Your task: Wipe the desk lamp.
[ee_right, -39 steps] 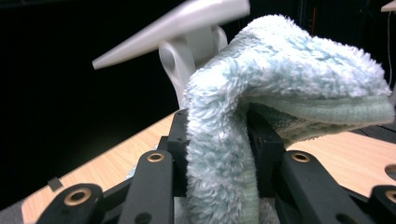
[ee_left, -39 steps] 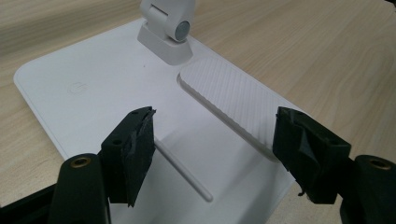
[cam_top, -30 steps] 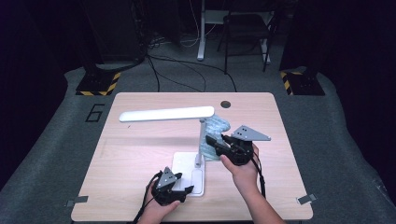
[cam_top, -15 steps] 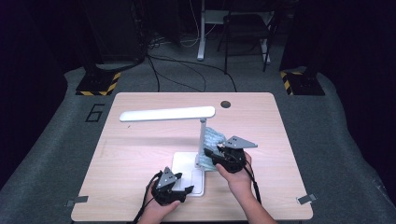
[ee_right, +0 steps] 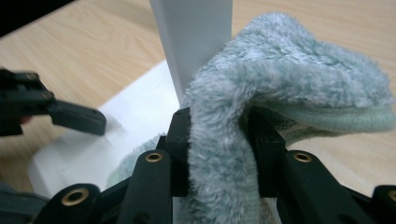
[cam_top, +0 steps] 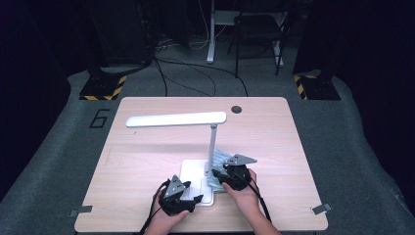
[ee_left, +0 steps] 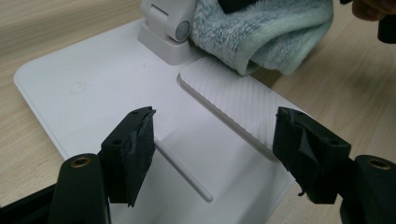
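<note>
Cloth (ee_right: pixel 261 93) at the lamp post's foot.
Right tool (cam_top: pixel 221 175) clenches it against the upright post's (cam_top: pixel 212 147) right; left tool (ee_left: pixel 212 154) released, over the near base (ee_left: pixel 70 88).

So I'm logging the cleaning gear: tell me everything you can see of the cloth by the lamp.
The cloth is a pale blue-green, fluffy towel-like fabric with a stitched hem, folded into a thick bunch. The right hand-held gripper is shut on a fold of it. It presses against the foot of the lamp's white post and drapes over the lamp base near the hinge, one end hanging toward the wooden table.
</note>
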### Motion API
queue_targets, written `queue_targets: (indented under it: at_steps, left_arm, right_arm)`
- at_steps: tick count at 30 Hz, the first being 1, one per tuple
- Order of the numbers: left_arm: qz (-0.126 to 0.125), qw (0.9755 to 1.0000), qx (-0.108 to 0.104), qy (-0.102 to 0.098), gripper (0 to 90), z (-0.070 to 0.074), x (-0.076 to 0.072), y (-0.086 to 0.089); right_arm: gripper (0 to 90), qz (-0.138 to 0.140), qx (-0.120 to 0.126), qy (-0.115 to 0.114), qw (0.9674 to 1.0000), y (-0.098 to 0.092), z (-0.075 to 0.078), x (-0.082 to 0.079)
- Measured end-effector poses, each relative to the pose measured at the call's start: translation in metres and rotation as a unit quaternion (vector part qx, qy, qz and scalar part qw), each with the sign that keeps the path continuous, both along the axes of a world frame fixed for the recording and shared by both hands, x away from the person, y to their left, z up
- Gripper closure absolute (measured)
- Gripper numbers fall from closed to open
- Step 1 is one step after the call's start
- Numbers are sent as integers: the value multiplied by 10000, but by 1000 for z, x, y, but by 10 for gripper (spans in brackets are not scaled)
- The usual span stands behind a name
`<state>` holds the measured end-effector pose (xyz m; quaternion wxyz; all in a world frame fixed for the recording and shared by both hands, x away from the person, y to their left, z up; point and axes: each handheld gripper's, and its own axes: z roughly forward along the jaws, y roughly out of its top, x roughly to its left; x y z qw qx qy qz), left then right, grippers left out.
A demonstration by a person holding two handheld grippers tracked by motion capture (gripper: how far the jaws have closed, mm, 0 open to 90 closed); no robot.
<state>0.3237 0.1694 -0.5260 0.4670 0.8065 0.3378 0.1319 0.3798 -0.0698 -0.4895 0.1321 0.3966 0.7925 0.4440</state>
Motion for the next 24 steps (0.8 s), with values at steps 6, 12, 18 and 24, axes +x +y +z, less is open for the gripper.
queue_targets:
  at_steps: [6,12,18,24]
  left_arm:
    - [1,10000,-1,-8,296,0,0,0]
    - [2,10000,-2,-2,297,0,0,0]
    - [-1,10000,2,-10,297,0,0,0]
    - [-3,10000,4,-12,296,0,0,0]
  right_arm:
    - [656,13,-54,23,10000,-1,-6,0]
    - [650,-45,-4,65,10000,-3,-9,0]
    - [651,-155,26,-16,9999,-14,-7,-4]
    - [646,-320,-46,-270,9991,-35,4,-11]
